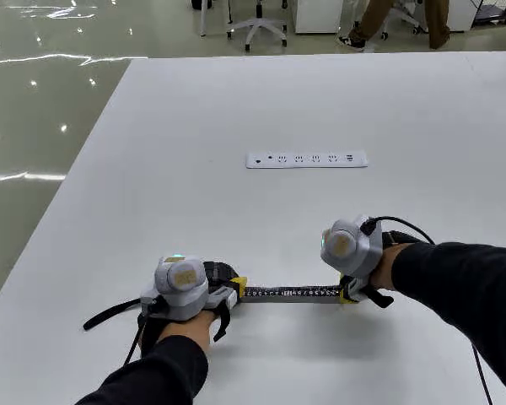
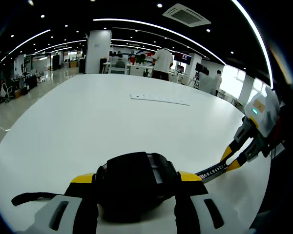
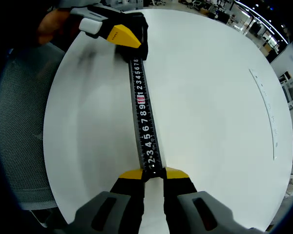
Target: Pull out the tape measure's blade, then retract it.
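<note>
1. The fingers of the right gripper are pinched together on the very tip of the blade, a sensible place to hold if it is to be drawn straight.
2. The left gripper has its fingers clamped on either side of the black tape measure, pinning it to the bench so that pulling does not drag it along.
3. The blade lies flat and taut between the two grippers, low over the bench, with a short length out. Whether it is going out or coming back I cannot tell.
4. The right gripper view gives the printed scale plainly. From the head view it is a thin dark strip.
5. The head view takes in the loose strap trailing left and a power strip well apart.
</note>
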The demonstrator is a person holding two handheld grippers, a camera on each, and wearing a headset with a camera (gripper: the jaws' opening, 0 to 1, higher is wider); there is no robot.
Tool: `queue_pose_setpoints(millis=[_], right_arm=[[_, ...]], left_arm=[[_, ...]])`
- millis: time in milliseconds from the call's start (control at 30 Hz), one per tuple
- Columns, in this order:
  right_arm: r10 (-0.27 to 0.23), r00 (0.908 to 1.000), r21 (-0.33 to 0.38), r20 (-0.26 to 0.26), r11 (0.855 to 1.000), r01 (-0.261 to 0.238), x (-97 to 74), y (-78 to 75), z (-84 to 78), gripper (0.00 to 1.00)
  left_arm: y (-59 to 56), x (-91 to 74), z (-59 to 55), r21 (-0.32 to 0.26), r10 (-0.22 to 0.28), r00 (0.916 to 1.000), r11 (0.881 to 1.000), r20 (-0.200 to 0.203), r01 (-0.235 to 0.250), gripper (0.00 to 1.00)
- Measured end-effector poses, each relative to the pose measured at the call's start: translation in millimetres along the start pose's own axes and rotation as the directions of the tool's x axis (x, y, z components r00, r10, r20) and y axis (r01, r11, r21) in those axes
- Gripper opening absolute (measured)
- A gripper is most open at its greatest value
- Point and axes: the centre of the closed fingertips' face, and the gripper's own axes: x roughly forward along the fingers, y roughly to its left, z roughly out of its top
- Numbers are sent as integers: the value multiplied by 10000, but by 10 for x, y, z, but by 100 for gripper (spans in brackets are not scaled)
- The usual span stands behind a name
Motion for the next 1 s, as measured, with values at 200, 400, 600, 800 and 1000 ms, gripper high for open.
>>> queue_pose_setpoints(millis=[200, 400, 600, 800, 1000], right_arm=[[12, 9999, -63, -167, 10000, -13, 7, 13, 23, 9], [7, 9999, -23, -110, 10000, -7, 15, 6, 62, 9], [2, 10000, 38, -79, 10000, -2, 42, -5, 105, 9], [-4, 9999, 39, -120, 10000, 4, 55, 0, 150, 9], [35, 9999, 57, -146, 10000, -34, 86, -7, 164, 9]], left_arm=[[2, 6, 0, -5, -11, 10000, 10000, -20, 11, 60], [3, 7, -2, -79, -42, 10000, 10000, -45, 41, 60], [7, 9, 2, -65, -50, 10000, 10000, -29, 49, 60], [11, 13, 4, -70, -64, 10000, 10000, -19, 63, 60], [7, 12, 0, -74, -61, 10000, 10000, -16, 61, 60]])
